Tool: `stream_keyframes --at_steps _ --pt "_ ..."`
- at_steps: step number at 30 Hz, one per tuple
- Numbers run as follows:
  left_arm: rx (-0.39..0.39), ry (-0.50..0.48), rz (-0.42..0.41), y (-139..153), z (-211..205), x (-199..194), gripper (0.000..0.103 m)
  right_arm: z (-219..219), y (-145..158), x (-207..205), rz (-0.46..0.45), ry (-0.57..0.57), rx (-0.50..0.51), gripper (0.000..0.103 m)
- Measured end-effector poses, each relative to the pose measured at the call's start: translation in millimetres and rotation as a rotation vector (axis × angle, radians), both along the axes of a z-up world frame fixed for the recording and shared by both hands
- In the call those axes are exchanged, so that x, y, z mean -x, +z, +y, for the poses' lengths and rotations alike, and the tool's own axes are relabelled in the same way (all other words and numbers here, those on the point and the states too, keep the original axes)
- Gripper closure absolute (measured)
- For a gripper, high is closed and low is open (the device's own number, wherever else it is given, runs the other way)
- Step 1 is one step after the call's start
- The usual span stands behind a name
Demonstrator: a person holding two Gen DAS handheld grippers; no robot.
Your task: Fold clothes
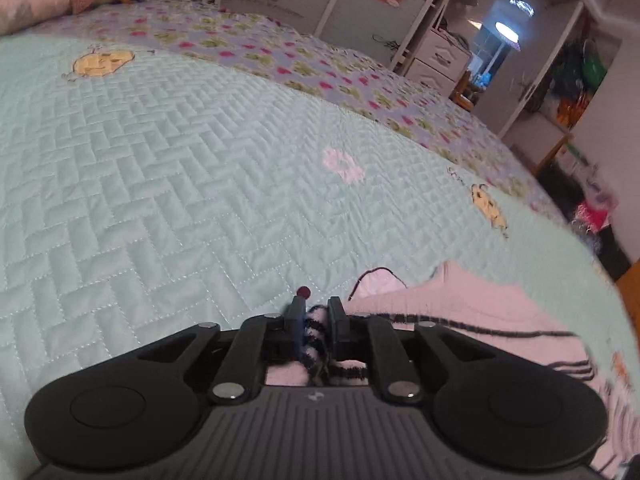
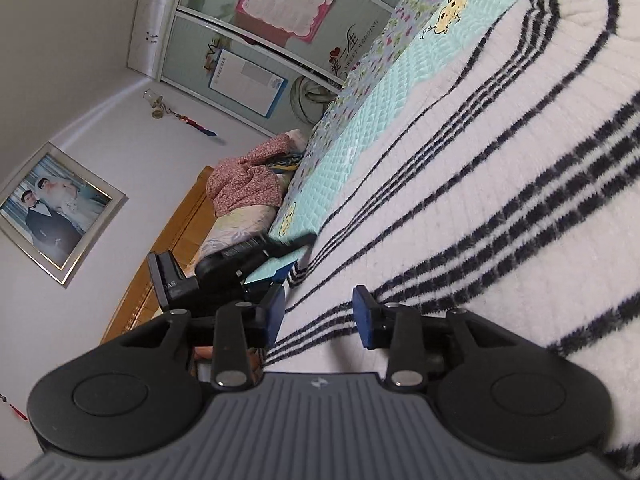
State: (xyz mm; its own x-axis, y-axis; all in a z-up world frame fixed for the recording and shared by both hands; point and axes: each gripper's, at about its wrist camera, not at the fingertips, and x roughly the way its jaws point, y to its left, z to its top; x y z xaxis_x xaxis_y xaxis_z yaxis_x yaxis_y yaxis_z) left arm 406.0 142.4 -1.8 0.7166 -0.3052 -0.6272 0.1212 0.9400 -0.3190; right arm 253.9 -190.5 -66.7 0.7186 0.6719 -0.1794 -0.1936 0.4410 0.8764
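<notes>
Striped sweater [image 2: 500,184] lies spread on the bed's quilt [image 1: 168,168], white fuzzy knit with dark stripe bands; from the left wrist view only its near edge shows at lower right. Left tool [image 1: 317,312] is nearly closed, pinching a bunched bit of the striped hem between its pads, so that side looks secured. Right tool [image 2: 319,314] stands about half open, jaws straddling the fabric edge with stripes running between them, pads not visibly pressing, so I read no grip there yet. The left tool also shows in the right wrist view [image 2: 256,258], just beyond, at the garment's edge. Step in hand, as I judge it: get a matching pinch on the right before any lift. Advice: seat the right jaws deeper over the edge, catch a single layer rather than a thick wad, close fully, then raise both sides together and level so the fold line stays straight. The knit is soft and stretchy; uneven pull likely skews it. Keep the quilt out of the pinch.
</notes>
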Motion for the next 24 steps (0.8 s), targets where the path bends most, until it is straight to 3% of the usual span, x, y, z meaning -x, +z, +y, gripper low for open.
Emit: stream_keyframes --at_steps 3,7,9,11,13,15,17,18,20,22,24 --pt "-0.179 0.063 -0.100 11.7 -24.0 7.4 0.093 -0.1 1.8 -6.3 0.005 -0.007 0.000 0.064" --pt "-0.326 0.096 -0.101 3.4 -49.9 5.9 0.092 -7.5 16.8 -3.0 0.033 -0.049 0.051 0.064" --pt "-0.358 0.163 -0.132 6.5 -53.3 10.2 0.086 -22.0 32.7 -1.2 0.012 -0.105 0.109 0.063" --pt "-0.384 0.284 -0.227 20.3 -55.7 23.3 0.083 -43.8 45.2 -8.1 0.002 -0.176 0.131 0.062" --pt "-0.314 0.330 -0.315 35.2 -59.4 42.0 0.068 -66.0 53.9 -20.1 0.010 -0.242 0.137 0.062" --pt "-0.220 0.159 -0.316 37.2 -71.1 47.4 0.062 -80.0 54.3 -37.0 0.009 -0.285 0.170 0.062" --pt "-0.322 0.021 -0.197 12.7 -90.8 31.5 0.062 -95.9 39.8 -56.9 0.081 -0.315 0.217 0.065" --pt "-0.357 0.004 -0.115 -5.0 -92.4 21.2 0.061 -106.0 25.7 -63.6 0.159 -0.341 0.220 0.100" --pt "-0.257 0.032 -0.118 -5.9 -76.1 20.0 0.062 -127.1 5.6 -57.8 0.214 -0.373 0.125 0.103" --pt "-0.249 0.028 -0.110 -5.2 -70.9 14.7 0.061 -131.9 9.7 -50.1 0.218 -0.394 0.163 0.103" --pt "-0.290 0.018 -0.119 -4.5 -74.8 13.0 0.061 -136.2 10.0 -44.0 0.225 -0.404 0.174 0.103"
